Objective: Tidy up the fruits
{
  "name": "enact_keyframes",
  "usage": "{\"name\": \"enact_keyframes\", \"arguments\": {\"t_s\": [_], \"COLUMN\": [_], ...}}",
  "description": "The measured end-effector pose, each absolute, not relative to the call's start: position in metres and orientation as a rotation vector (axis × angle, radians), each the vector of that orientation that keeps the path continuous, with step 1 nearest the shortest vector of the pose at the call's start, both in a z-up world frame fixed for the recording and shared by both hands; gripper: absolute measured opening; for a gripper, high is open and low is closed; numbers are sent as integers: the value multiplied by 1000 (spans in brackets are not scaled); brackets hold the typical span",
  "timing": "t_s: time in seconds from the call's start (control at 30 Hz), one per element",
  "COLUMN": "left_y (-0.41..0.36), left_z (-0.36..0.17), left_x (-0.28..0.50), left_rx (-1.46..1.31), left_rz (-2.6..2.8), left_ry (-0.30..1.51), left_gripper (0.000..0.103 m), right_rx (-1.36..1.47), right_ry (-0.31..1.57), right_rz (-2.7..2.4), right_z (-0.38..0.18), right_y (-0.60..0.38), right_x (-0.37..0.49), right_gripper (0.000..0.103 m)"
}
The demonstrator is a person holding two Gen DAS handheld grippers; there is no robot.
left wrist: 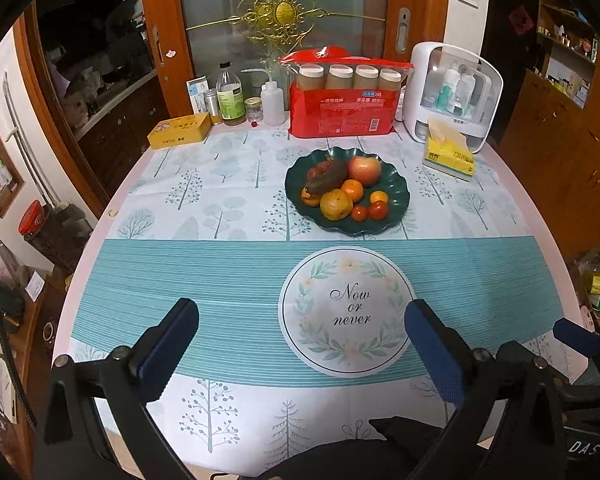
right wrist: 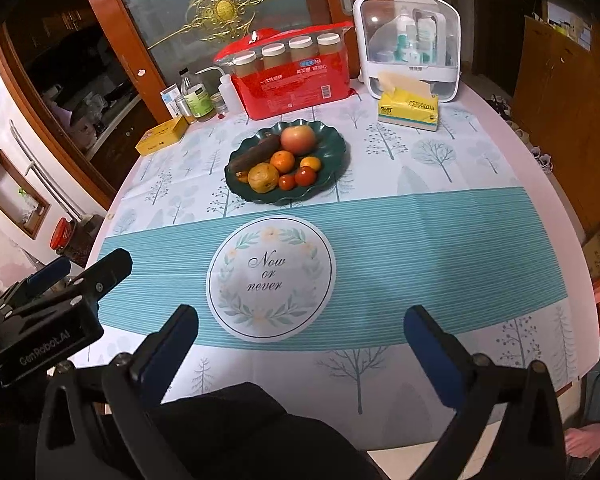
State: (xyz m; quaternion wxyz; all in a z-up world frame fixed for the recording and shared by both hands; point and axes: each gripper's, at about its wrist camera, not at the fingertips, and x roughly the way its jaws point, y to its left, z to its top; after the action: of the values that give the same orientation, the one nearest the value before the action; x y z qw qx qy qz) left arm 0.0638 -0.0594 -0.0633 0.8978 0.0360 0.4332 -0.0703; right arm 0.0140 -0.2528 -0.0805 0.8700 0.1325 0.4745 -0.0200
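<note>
Showing a table (left wrist: 512, 184) w/ tree-print cloth (left wrist: 220, 200), largest item. Centre-far: dark green scalloped plate (left wrist: 396, 196) holding all fruit, i.e. apple (left wrist: 365, 170), brown elongated piece (left wrist: 326, 181), oranges (left wrist: 336, 204), small tomatoes (left wrist: 378, 210). Behind plate: red cup pack (left wrist: 340, 114), white organiser (left wrist: 456, 92), tissue box (left wrist: 450, 158), yellow tin (left wrist: 179, 130). Near edge: left gripper (left wrist: 300, 344) and right gripper (right wrist: 300, 344), both spread wide, nothing betw. fingers, well apart from plate.

plate (left wrist: 396, 188): dark green
apple (left wrist: 365, 170): red-yellow
cloth (left wrist: 220, 272): teal stripes, tree print
tissues (left wrist: 450, 156): yellow
</note>
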Motion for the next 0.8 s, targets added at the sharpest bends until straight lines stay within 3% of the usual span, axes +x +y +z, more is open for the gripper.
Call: {"name": "enact_keyframes", "arguments": {"t_s": [0.8], "left_y": [-54], "left_z": [-61], "left_x": [64], "left_rx": [54], "left_rz": [-137], "left_ry": [902], "left_gripper": [102], "right_rx": [253], "right_ry": [998], "right_rz": [-29], "right_z": [-82], "right_y": [-247], "right_x": [15], "right_gripper": [103]}}
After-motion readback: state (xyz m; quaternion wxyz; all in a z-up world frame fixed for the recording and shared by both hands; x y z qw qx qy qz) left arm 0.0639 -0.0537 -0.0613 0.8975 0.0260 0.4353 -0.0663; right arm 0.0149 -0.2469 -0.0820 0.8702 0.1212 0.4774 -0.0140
